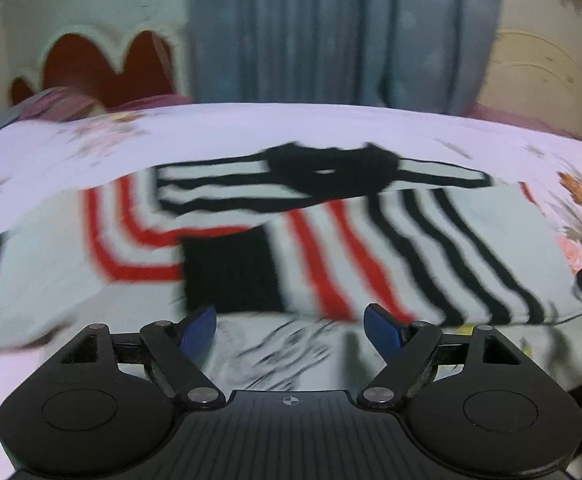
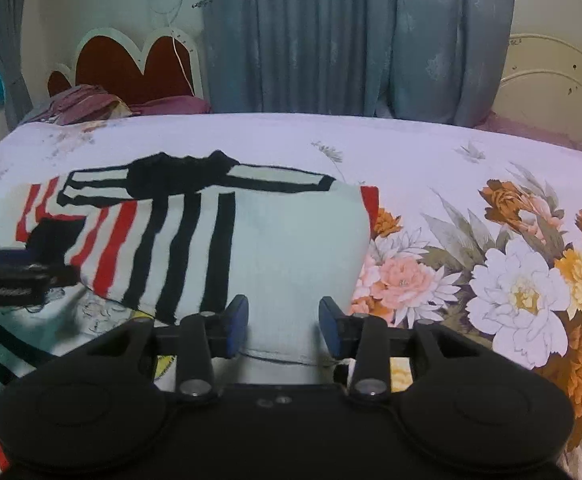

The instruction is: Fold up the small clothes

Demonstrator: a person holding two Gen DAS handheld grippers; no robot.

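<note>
Location: bedroom in a home.
A bed (image 2: 411,152) with a flower-print sheet (image 2: 511,280) fills the view; behind it stand a red heart-shaped headboard (image 2: 131,68), a crumpled purple blanket (image 2: 87,106), long grey-blue curtains (image 2: 351,36) and a cream panelled door (image 2: 555,92).

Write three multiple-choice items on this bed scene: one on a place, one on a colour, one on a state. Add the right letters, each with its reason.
1. Where does the striped garment lie?
A. on the floral bedspread
B. on a chair
C. on the floor

2. Which stripe colours does the garment show on its white cloth?
A. green and yellow
B. black and red
C. blue only

3. How does the left hand-held gripper stand?
A. shut on the curtain
B. shut on a pillow
C. open, gripping nothing

Key: 1 A, the bedspread shows around the garment's far and right sides; 2 B, both views show black and red bands; 3 C, the left wrist view shows the blue pads apart with no cloth pinched.
</note>
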